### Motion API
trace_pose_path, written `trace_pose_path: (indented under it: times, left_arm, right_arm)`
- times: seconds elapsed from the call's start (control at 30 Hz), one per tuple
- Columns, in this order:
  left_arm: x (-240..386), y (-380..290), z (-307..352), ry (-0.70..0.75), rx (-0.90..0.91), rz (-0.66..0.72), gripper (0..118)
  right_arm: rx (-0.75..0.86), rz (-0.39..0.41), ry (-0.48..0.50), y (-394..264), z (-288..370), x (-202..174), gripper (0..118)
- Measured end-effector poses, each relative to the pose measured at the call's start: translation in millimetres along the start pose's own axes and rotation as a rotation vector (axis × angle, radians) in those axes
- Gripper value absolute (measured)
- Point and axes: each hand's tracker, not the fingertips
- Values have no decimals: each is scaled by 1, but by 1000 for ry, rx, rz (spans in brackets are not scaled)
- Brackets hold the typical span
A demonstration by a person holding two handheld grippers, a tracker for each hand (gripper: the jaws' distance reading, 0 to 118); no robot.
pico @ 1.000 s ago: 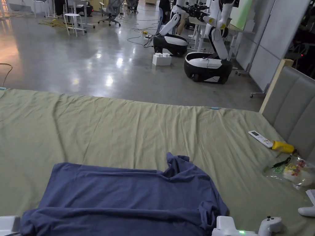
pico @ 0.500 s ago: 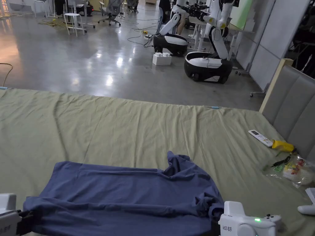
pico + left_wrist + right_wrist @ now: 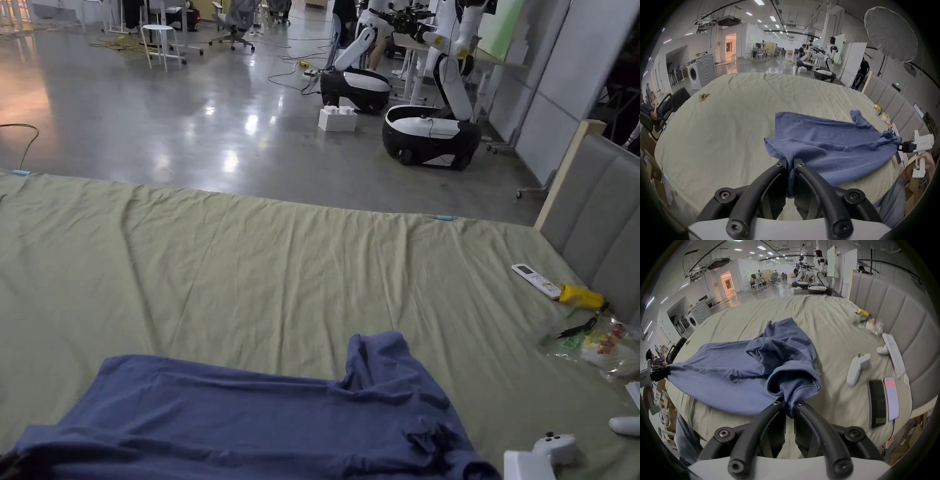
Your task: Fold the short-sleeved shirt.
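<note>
My left gripper (image 3: 790,162) jaws clamp the blue short-sleeved shirt (image 3: 262,419) hem; my right gripper (image 3: 789,403) jaws clamp its sleeve. Shirt lies on the bed (image 3: 250,262) at 6 o'clock; a clear plastic bag (image 3: 600,350) of small items at 3 o'clock.

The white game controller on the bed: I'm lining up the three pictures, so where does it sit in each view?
Head view: white game controller at the bottom right, just right of the blue shirt.
Left gripper view: I cannot make it out.
Right gripper view: controller right of centre, between the shirt and the padded headboard.
Shared landmark: the yellow object by the headboard.
</note>
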Motion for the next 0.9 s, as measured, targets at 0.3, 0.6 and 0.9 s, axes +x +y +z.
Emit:
trace_pose_path:
  times: [0.3,0.6,0.9]
  left_arm:
    - [-15,-105,-31,49,-171,14,8]
    - [-4,-106,-47,76,-199,-3,8]
    - [18,-67,-20,105,-13,8,55]
  right_arm:
    - [-105,0,-114,-98,-28,-4,7]
    - [-31,-12,-118,-97,-23,-3,8]
    - [222,129,-262,-60,25,-55,56]
